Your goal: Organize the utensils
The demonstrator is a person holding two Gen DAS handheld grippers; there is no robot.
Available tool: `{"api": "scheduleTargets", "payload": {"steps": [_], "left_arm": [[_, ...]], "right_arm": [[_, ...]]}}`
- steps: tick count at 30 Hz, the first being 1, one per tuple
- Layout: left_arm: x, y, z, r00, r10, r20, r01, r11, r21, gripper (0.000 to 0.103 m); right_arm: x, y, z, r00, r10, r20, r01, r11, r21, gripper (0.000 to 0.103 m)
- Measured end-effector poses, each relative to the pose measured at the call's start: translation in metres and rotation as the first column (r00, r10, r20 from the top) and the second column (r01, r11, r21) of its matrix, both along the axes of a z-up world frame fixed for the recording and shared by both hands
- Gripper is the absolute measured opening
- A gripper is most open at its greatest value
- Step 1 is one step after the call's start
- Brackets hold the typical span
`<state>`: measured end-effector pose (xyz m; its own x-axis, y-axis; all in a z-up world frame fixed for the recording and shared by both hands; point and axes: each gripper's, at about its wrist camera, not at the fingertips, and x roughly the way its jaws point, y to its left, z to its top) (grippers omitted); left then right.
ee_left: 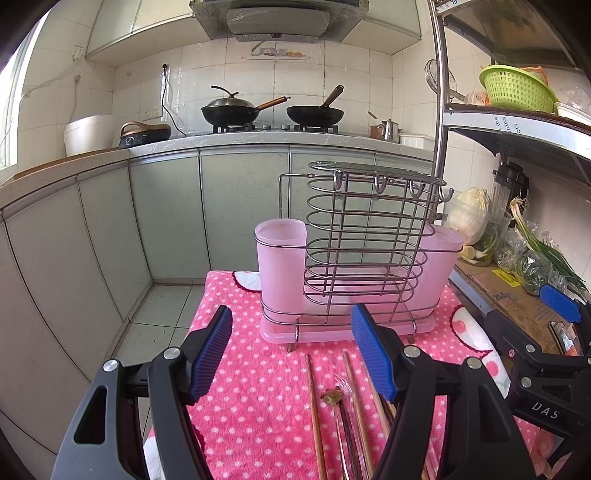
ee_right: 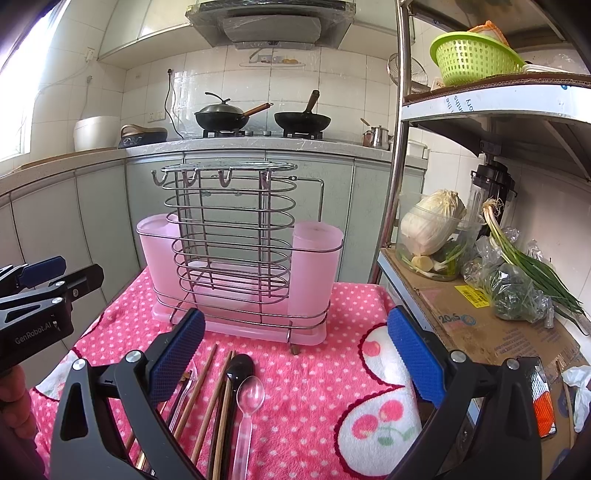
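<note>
At the tabletop's near edge, chopsticks (ee_right: pixel 207 406) and spoons (ee_right: pixel 247 402) are lying in a loose bundle, pointing toward the rack (ee_right: pixel 236 258) at the far edge, likely staged for sorting. Both the left tool (ee_left: pixel 291 354) and right tool (ee_right: pixel 295 354) are gaping wide, holding nothing, hovering above them. "GenRobot.AI" is showing on the left tool, "DAS" on the right.

White glazed wall tiles (ee_left: pixel 288 79) back a grey stone countertop (ee_left: pixel 258 138) over pale grey-green cabinet doors (ee_left: pixel 162 210). 2 black woks (ee_right: pixel 303 120) sit on the gas hob beneath a steel range hood (ee_right: pixel 271 22). Daylight pours from a bright window (ee_right: pixel 22 92) at the left. The floor is pale square tile (ee_left: pixel 162 306). A metal shelf rack (ee_right: pixel 402 110) at the right carries a lime-green plastic colander (ee_right: pixel 472 57).
</note>
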<state>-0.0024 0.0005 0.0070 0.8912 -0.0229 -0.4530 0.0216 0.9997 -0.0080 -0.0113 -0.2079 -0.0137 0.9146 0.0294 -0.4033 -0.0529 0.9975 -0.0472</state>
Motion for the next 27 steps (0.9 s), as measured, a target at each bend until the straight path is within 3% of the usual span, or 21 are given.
{"api": "scheduleTargets", "payload": {"steps": [17,23,27], "left_arm": [[0.012,0.003,-0.014,0.997,-0.013,-0.080,0.014,1.000,0.005,0.068],[0.021,0.009,-0.021,0.987,-0.031,-0.156,0.031,1.000,-0.006,0.068],[0.031,0.022,-0.034,0.963,-0.058,-0.265,0.050,0.998,-0.035,0.068]], "right_arm": [[0.006,-0.010,-0.007,0.998,0.003,-0.064,-0.001,0.999,0.033,0.100],[0.013,-0.016,-0.016,0.987,0.035,-0.160,-0.023,0.997,0.078,0.100],[0.023,-0.027,-0.028,0.960,0.059,-0.273,-0.024,0.991,0.130,0.100]]}}
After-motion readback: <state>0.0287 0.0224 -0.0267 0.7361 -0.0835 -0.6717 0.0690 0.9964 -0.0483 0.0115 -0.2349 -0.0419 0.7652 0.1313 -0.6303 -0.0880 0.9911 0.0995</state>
